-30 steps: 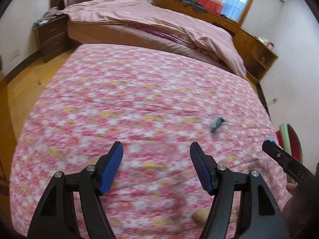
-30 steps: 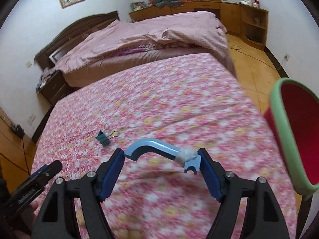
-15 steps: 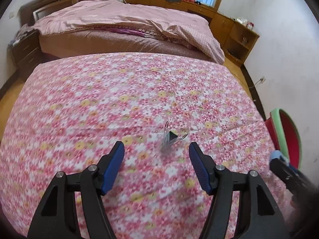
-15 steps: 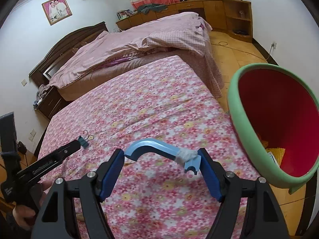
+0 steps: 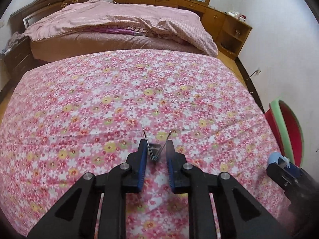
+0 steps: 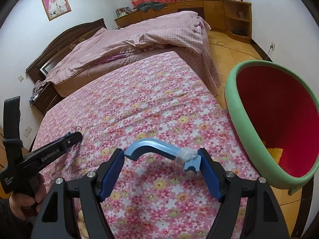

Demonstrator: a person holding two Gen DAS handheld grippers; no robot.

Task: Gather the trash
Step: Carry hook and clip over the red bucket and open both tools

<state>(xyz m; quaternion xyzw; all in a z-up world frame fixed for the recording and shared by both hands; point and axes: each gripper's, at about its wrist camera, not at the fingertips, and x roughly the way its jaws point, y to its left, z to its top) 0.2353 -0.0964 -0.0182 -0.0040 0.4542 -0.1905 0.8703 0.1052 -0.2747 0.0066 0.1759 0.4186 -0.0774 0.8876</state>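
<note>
My left gripper (image 5: 156,149) is closed around a small binder clip (image 5: 155,149) on the floral bedspread (image 5: 119,99); the clip's wire handles stick up between the blue pads. My right gripper (image 6: 161,159) is shut on a curved light-blue plastic piece (image 6: 153,146) with tape at one end, held above the bedspread (image 6: 149,103). The red bin with a green rim (image 6: 269,119) is just right of it; it also shows in the left wrist view (image 5: 287,127). The left gripper also shows in the right wrist view (image 6: 73,138).
A second bed with a pink quilt (image 5: 119,23) lies beyond the bedspread. Wooden cabinets (image 5: 229,25) line the far wall. A nightstand (image 6: 45,97) stands at left. Wood floor (image 6: 229,59) runs right of the beds. Something yellow (image 6: 276,155) lies in the bin.
My left gripper has moved forward onto the binder clip and closed around it. My right gripper has carried the blue piece closer to the bin.
</note>
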